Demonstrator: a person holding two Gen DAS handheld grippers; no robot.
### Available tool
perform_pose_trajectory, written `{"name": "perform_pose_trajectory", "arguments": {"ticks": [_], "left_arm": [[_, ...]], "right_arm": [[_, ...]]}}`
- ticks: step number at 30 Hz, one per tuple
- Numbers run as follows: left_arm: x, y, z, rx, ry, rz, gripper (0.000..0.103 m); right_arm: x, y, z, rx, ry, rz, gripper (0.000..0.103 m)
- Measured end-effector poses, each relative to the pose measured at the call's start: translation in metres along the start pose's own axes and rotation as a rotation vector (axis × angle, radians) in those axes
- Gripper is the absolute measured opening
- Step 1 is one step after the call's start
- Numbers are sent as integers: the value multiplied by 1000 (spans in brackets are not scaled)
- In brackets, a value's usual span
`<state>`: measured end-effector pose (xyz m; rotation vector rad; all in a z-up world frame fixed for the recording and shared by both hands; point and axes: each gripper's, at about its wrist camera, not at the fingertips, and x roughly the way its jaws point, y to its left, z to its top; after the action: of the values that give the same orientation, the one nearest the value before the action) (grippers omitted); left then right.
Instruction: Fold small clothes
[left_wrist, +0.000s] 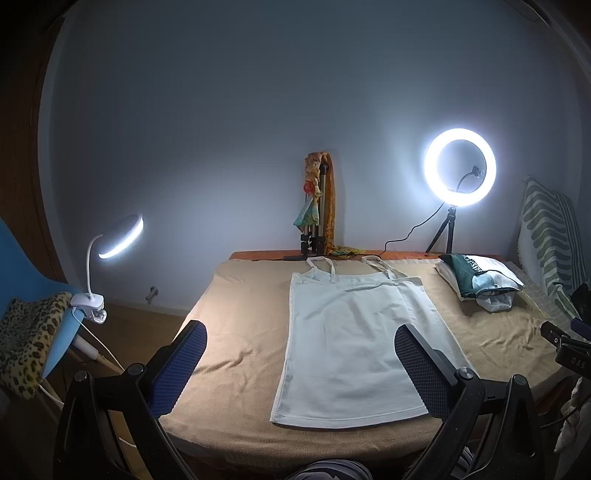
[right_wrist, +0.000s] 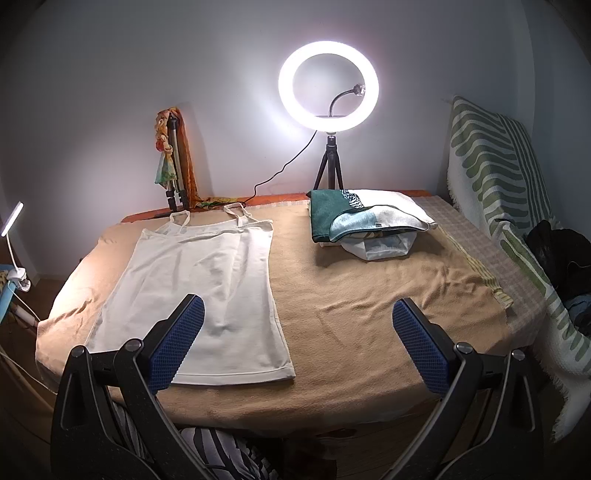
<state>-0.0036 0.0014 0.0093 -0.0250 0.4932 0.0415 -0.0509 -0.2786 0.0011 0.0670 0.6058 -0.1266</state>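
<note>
A white strappy tank top (left_wrist: 347, 343) lies flat on the tan blanket (left_wrist: 236, 314), straps toward the wall, hem toward me. It also shows in the right wrist view (right_wrist: 199, 288), left of centre. My left gripper (left_wrist: 301, 354) is open and empty, held above the near edge of the table, its right finger over the top's lower right part. My right gripper (right_wrist: 298, 325) is open and empty, above the blanket (right_wrist: 369, 302) to the right of the top, its left finger over the top's lower hem area.
A stack of folded clothes (right_wrist: 365, 221) lies at the back right (left_wrist: 480, 277). A ring light on a tripod (right_wrist: 328, 88) and a folded tripod with a scarf (right_wrist: 173, 158) stand by the wall. A clip lamp (left_wrist: 118, 240) is left. A striped cloth (right_wrist: 495, 192) hangs right.
</note>
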Motion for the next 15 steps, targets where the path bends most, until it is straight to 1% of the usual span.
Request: {"name": "perform_pose_trajectory", "arguments": {"ticks": [15], "left_arm": [[-2,-2,2,1,-11,-4,103]], "right_arm": [[-4,2,0,2,-11,3,103]]}}
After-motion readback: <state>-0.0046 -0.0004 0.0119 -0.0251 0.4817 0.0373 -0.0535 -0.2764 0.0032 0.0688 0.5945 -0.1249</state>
